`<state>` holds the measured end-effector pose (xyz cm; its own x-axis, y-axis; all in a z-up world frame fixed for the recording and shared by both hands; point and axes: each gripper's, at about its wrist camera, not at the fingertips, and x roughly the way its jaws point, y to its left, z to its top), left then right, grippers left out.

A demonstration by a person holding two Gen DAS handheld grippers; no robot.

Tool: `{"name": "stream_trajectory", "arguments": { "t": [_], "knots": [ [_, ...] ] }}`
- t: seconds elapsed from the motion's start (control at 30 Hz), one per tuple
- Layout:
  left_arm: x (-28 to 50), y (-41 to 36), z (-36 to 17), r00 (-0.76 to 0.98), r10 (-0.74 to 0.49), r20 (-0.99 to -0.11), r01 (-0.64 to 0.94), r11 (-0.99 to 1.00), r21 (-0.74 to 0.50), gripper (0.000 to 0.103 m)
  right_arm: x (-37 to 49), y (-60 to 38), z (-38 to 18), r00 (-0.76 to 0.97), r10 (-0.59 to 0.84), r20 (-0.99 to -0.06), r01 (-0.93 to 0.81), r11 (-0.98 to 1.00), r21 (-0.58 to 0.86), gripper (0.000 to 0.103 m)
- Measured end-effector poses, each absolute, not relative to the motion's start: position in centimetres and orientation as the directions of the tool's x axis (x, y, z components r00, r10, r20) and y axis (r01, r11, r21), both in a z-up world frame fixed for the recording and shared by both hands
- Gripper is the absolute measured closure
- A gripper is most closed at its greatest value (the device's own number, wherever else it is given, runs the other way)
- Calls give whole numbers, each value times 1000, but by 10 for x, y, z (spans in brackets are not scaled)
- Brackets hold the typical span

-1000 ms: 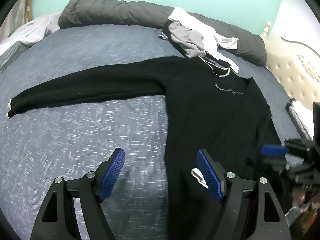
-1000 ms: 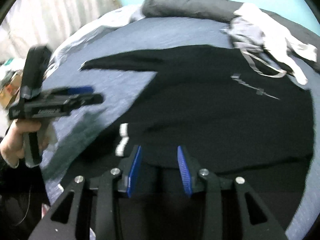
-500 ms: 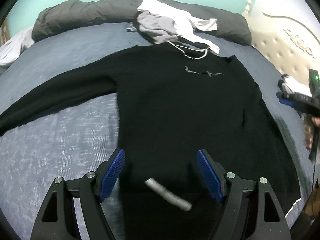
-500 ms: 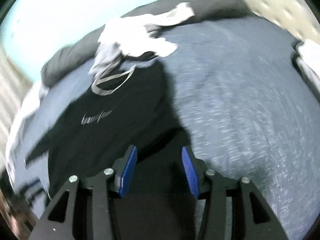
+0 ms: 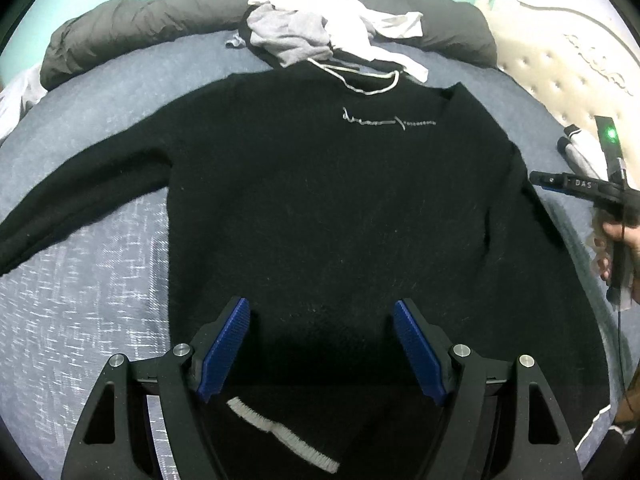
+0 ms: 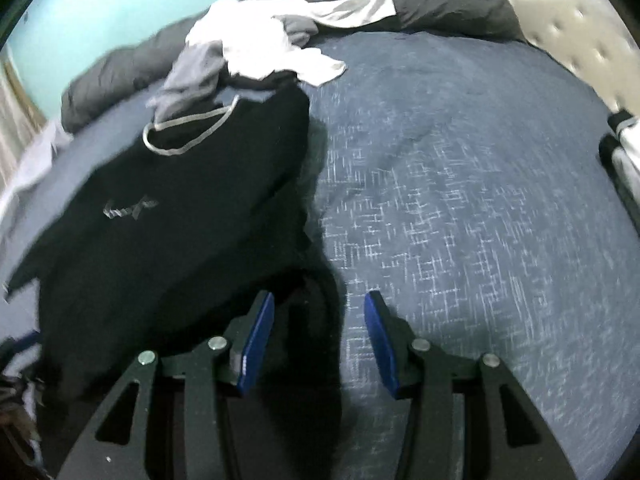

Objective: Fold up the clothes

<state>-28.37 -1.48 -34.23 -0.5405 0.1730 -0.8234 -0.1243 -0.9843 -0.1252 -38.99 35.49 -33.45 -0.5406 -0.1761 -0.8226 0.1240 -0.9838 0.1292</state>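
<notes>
A black sweater lies face up and spread flat on the bed, collar toward the far edge where a heap of grey and white clothes sits against a dark rolled duvet, hem toward the near edge. Its long axis runs from near edge to far edge; one sleeve stretches straight out toward the bed's left edge, while the other appears to be folded in across the body, its white-striped cuff lying by the hem. It is a soft, limp knit, light and slightly fuzzy, so it should sag and crease wherever it is lifted; the firmer places to pinch are the cuff of the outstretched sleeve, the shoulder seams and the hem corners. The left tongs hover over the hem with the jaws wide apart and nothing between them. The right tongs are near the sweater's right side, jaws parted to a middling width; the view there is blurred, but dark cloth seems to lie between them without being pinched. In the left view they show side-on near the headboard.
</notes>
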Motion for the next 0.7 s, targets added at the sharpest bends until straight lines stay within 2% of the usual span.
{"name": "stream_trajectory", "arguments": {
  "t": [0.1, 0.17, 0.27, 0.7],
  "knots": [
    [-286, -14, -349, -529, 167, -832, -120, -985, -121, 25, -397, 351, -340, -548, -169, -819, 153, -983, 101, 57],
    [-288, -13, -352, -522, 163, -837, -117, -986, -119, 25, -400, 346, -343, -548, -171, -819, 188, -979, 79, 76],
    [-290, -12, -357, -516, 156, -842, -112, -987, -114, 25, -402, 343, -344, -557, -156, -816, 216, -976, 39, 95],
    [-294, -11, -367, -510, 148, -848, -101, -989, -111, 24, -386, 371, -350, -575, -211, -790, 118, -977, 175, 98]
  ]
}}
